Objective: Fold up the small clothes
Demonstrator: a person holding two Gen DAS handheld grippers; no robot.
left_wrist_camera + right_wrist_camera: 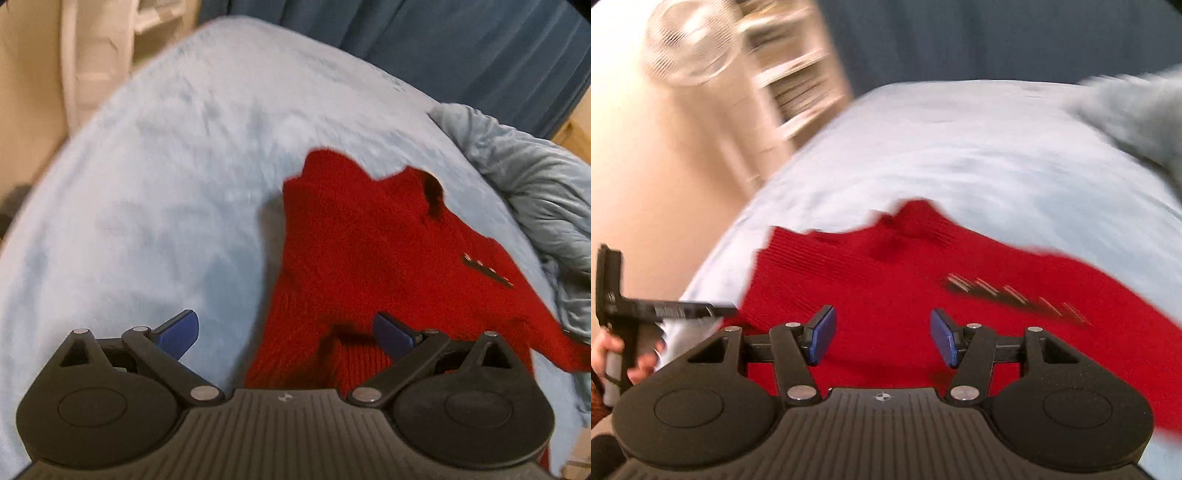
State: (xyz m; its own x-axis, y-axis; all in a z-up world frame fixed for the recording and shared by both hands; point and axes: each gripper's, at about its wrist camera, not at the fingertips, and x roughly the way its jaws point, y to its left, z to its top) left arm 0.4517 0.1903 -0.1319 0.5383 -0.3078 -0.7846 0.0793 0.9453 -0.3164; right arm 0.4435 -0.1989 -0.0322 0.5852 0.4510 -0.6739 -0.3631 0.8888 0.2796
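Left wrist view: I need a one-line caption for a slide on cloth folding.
Open left gripper poised over a red knit sweater lying on a light blue blanket.

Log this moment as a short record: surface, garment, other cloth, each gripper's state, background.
surface: light blue fleece blanket, spread flat
garment: red knit sweater lying on the blanket, rumpled, not yet folded; a row of small metal studs on it
other cloth: grey-blue bundle bunched at the blanket's edge beside the sweater
left gripper: open wide, nothing between the pads, over the sweater's edge
right gripper: open, nothing held, over the sweater
background: dark blue curtain; blurred white fan
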